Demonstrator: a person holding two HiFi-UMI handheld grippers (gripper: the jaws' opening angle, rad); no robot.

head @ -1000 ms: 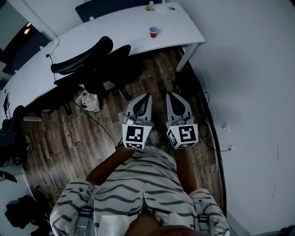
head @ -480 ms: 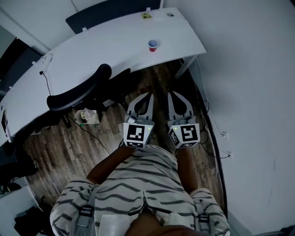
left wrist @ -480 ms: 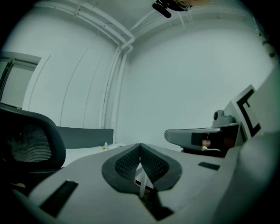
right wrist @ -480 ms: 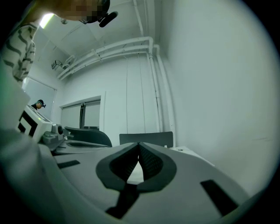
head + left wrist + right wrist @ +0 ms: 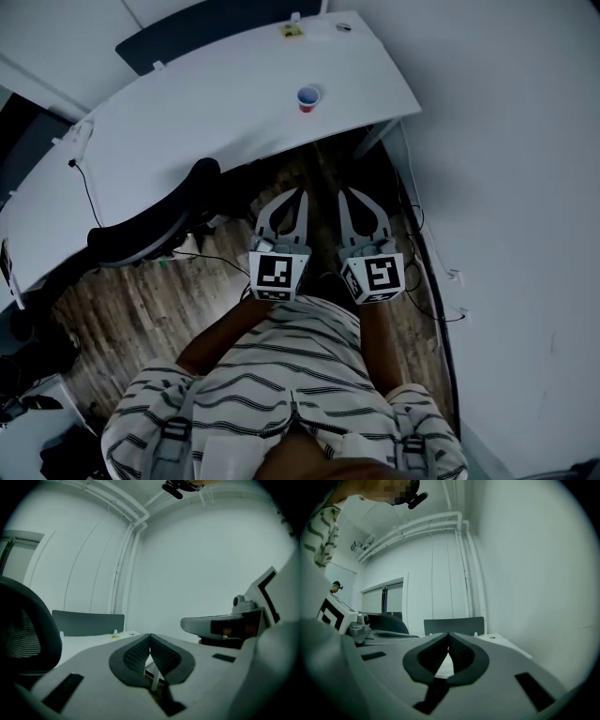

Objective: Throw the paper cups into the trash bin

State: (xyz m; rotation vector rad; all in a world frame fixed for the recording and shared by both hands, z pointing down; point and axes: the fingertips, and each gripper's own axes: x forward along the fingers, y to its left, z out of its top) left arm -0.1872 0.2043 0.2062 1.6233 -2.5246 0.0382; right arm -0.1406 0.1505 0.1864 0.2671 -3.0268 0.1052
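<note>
A red paper cup [image 5: 307, 98] stands upright on the long white desk [image 5: 206, 112], towards its right end. My left gripper [image 5: 298, 194] and right gripper [image 5: 345, 193] hang side by side over the wood floor, well short of the desk and the cup. Both are shut with nothing between the tips, as the left gripper view [image 5: 150, 635] and right gripper view [image 5: 449, 634] also show. No trash bin is in view.
A black office chair [image 5: 155, 230] is tucked at the desk to the left of the grippers. A dark partition [image 5: 220, 28] runs behind the desk. A white wall [image 5: 506, 187] closes the right side, with cables [image 5: 427, 272] along its base. A small yellow item [image 5: 290, 30] lies at the desk's far edge.
The view has shifted towards the desk: cup and desk edge sit lower and closer, the chair has slid left and down. Both grippers keep their place in front of the body, still shut.
</note>
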